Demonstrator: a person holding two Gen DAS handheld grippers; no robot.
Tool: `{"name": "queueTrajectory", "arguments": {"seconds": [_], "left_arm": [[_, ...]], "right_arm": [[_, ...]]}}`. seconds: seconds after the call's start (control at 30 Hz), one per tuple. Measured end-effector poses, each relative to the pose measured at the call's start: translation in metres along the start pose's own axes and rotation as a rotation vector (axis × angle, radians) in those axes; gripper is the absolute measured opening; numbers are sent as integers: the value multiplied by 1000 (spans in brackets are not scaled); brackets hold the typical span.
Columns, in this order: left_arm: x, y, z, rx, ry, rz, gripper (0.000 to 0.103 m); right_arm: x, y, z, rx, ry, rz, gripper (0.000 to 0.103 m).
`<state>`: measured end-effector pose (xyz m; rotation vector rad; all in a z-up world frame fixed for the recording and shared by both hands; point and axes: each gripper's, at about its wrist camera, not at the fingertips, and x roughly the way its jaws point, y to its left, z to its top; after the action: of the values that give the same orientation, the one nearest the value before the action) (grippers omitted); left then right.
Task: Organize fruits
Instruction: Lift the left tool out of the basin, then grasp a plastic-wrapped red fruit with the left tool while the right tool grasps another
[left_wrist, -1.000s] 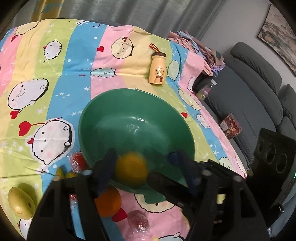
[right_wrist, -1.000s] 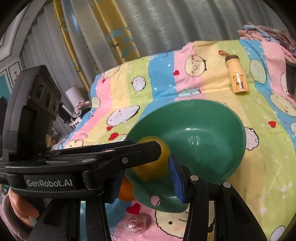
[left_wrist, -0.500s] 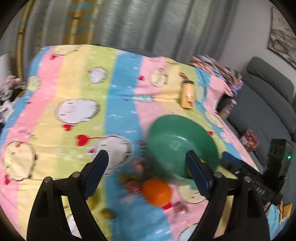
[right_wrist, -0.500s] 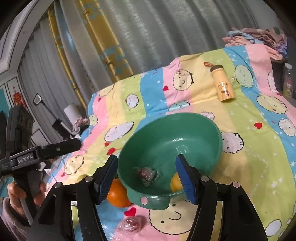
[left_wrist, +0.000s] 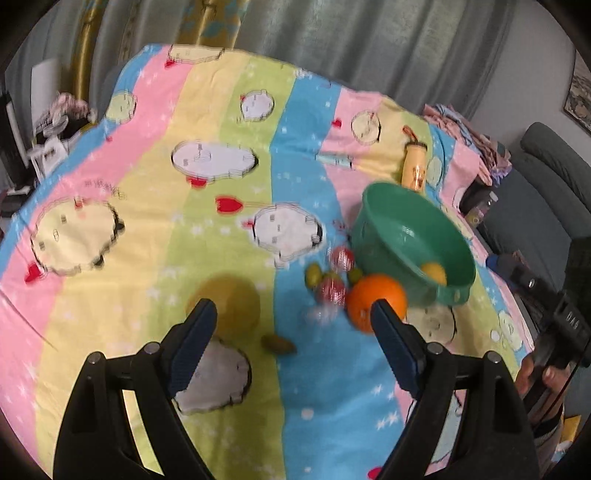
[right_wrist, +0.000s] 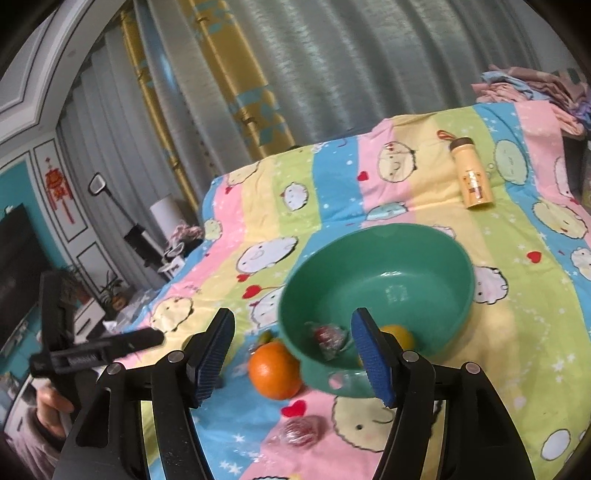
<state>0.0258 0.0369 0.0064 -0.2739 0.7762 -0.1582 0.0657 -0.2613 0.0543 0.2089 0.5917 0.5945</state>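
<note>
Left gripper (left_wrist: 291, 332), jaws wide and empty, over loose fruit near the bedspread's (left_wrist: 147, 229) front edge beside the green bowl (right_wrist: 436, 258); risk: jaws nudge the orange (left_wrist: 376, 299), rolling it off that edge

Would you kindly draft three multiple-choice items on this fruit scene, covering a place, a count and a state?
1. Where is the orange?
A. Inside the bowl
B. On the blanket beside the bowl
C. On the bottle

2. How many things lie inside the green bowl?
A. None
B. Two
C. Five

3. How is the right gripper?
A. Open and empty
B. Shut on the orange
C. Shut on the bowl's rim

Answers: 1 B, it rests outside the rim; 2 B, a yellow fruit and a wrapped red fruit; 3 A, nothing sits between the fingers.
</note>
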Motion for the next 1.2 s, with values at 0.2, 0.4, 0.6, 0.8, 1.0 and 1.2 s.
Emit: {"name": "queueTrajectory", "arguments": {"seconds": [0.2, 0.4, 0.6, 0.8, 1.0, 1.2], "left_arm": [[11, -7, -16, 33, 41, -39, 84], [19, -30, -22, 208, -13, 3, 80], [49, -41, -20, 363, 22, 36, 68], [84, -48, -7, 531, 108, 21, 50], [109, -43, 1, 588, 180, -21, 47], [120, -53, 6, 688, 182, -27, 46]], "right_arm": [[6, 10, -21, -3, 59, 14, 67], [14, 22, -38, -39, 134, 17, 67], [17, 21, -43, -52, 161, 26, 67], [17, 11, -42, -16, 163, 23, 67], [20, 8, -42, -3, 175, 22, 67], [22, 5, -42, 9, 189, 19, 67]]}}
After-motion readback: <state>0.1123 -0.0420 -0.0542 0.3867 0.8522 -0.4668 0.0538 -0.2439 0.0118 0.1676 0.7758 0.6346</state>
